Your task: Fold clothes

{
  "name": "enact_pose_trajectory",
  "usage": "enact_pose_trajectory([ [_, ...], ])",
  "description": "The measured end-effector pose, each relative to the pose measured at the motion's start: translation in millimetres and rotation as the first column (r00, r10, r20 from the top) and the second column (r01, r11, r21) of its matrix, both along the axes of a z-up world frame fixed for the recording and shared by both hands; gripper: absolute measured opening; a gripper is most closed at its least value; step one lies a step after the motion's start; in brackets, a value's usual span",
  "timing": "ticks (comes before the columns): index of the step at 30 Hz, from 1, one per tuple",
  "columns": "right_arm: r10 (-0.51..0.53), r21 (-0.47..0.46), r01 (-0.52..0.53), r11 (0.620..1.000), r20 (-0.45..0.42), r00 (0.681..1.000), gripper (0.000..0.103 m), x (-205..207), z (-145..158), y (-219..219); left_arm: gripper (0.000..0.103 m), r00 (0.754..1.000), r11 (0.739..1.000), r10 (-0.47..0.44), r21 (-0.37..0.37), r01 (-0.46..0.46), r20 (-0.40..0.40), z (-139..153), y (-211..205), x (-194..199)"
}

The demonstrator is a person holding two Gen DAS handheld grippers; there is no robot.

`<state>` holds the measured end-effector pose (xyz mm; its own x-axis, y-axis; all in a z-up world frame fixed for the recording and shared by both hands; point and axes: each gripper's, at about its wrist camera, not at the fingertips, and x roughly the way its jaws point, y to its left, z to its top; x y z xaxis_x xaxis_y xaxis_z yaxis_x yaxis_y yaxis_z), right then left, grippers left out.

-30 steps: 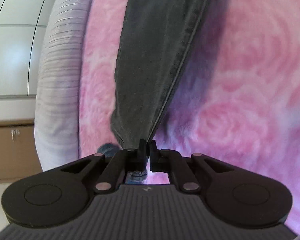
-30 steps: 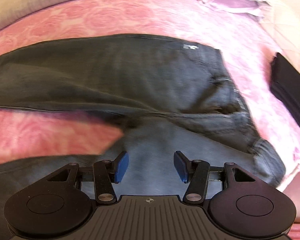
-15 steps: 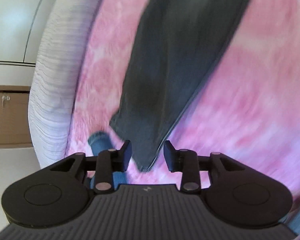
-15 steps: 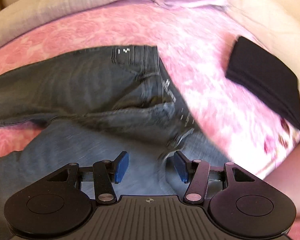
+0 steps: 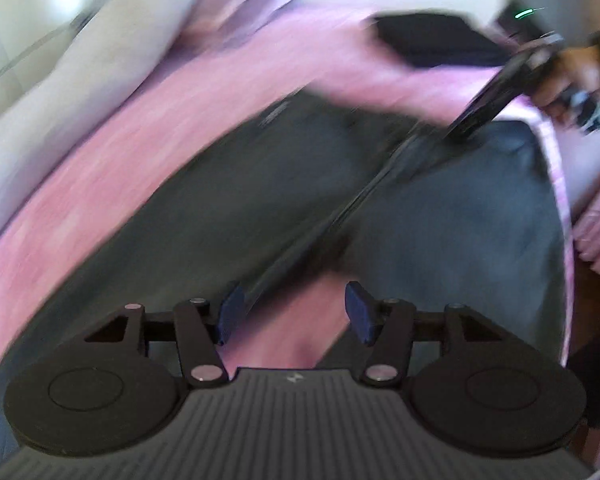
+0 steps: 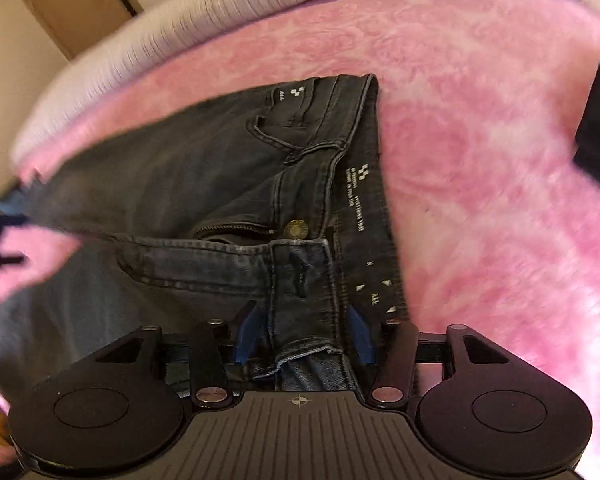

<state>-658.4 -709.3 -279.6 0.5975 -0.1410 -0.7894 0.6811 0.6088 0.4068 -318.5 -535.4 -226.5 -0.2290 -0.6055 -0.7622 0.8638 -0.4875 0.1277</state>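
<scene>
Item: dark grey jeans (image 6: 204,168), laid flat on the pink fleece blanket (image 6: 480,184) that covers the bed. In the right wrist view we see the waistband at the right end of the garment, running up and away from the camera, with the metal button (image 6: 296,228) and open fly near its middle. The legs run from the waistband toward the left edge of that view, so the long axis lies across the picture, waist right, hems left and out of sight.

Right gripper (image 6: 304,334): we find its jaws closing, with the near corner of the waistband between the blue pads; we cannot tell whether they press it yet.

Left gripper (image 5: 294,312): its jaws are opening and hold nothing; between them we see pink blanket at the fork of the two legs. This view is heavily blurred.

Also noted: a folded black garment (image 5: 432,40) on the blanket beyond the jeans; a pale ribbed bed edge (image 6: 172,36); a hand (image 5: 572,76) on the right gripper's handle in the left wrist view.
</scene>
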Motion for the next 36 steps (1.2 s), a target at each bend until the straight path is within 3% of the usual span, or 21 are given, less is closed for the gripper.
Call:
enact_pose_trajectory([
  [4, -0.084, -0.008, 0.085, 0.996, 0.093, 0.992, 0.018, -17.5, -12.3, 8.1, 0.053, 0.98, 0.983, -0.181, -0.055, 0.177, -0.078, -13.4, -46.8, -46.2],
  [8, -0.125, -0.16, 0.145, 0.976, 0.128, 0.984, 0.015, -21.4, -6.2, 32.7, 0.048, 0.96, 0.961, -0.276, -0.019, 0.275, -0.047, -44.3, -86.1, -74.9],
  [11, -0.141, -0.277, 0.183, 0.943, 0.165, 0.976, 0.014, -21.5, 6.9, 51.1, 0.036, 0.941, 0.941, -0.337, 0.029, 0.338, -0.038, -62.7, -91.4, -84.9],
  [13, -0.136, -0.334, 0.192, 0.923, 0.184, 0.974, 0.014, -16.7, 15.2, 53.2, 0.015, 0.935, 0.937, -0.347, 0.023, 0.349, -0.07, -61.5, -86.5, -79.4],
  [16, -0.125, -0.415, 0.204, 0.886, 0.209, 0.97, 0.013, -8.5, 27.4, 54.7, 0.002, 0.958, 0.956, -0.286, -0.078, 0.282, -0.036, -58.1, -81.9, -75.2],
  [19, -0.126, -0.456, 0.17, 0.873, 0.125, 0.984, 0.014, 12.3, 18.4, 39.8, 0.002, 0.973, 0.964, -0.22, -0.14, 0.227, 0.069, -67.1, -85.6, -75.6],
  [23, -0.137, -0.432, 0.116, 0.894, -0.017, 0.99, 0.014, 33.2, -8.2, 27.2, 0.006, 0.987, 0.98, -0.157, -0.115, 0.16, 0.034, -76.0, -83.4, -63.4],
  [26, -0.181, -0.372, 0.178, 0.911, 0.025, 0.983, 0.016, 22.3, -8.3, 22.7, 0.009, 0.99, 0.982, -0.139, -0.127, 0.14, 0.021, -67.8, -67.9, -48.0],
  [28, -0.229, -0.341, 0.243, 0.908, 0.08, 0.97, 0.022, 7.9, -0.8, 22.6, 0.021, 0.992, 0.982, -0.124, -0.139, 0.125, 0.015, -59.8, -56.0, -35.2],
  [33, -0.372, -0.431, 0.414, 0.802, 0.183, 0.91, 0.057, -45.5, 32.0, 73.8, 0.03, 0.999, 0.984, -0.034, -0.173, 0.034, 0.003, -37.6, -8.8, 2.9],
  [36, -0.472, -0.385, 0.532, 0.754, 0.245, 0.847, 0.061, -83.4, 26.0, 114.3, 0.033, 1.0, 0.984, -0.007, -0.177, 0.006, -0.006, -32.1, 29.0, 14.9],
])
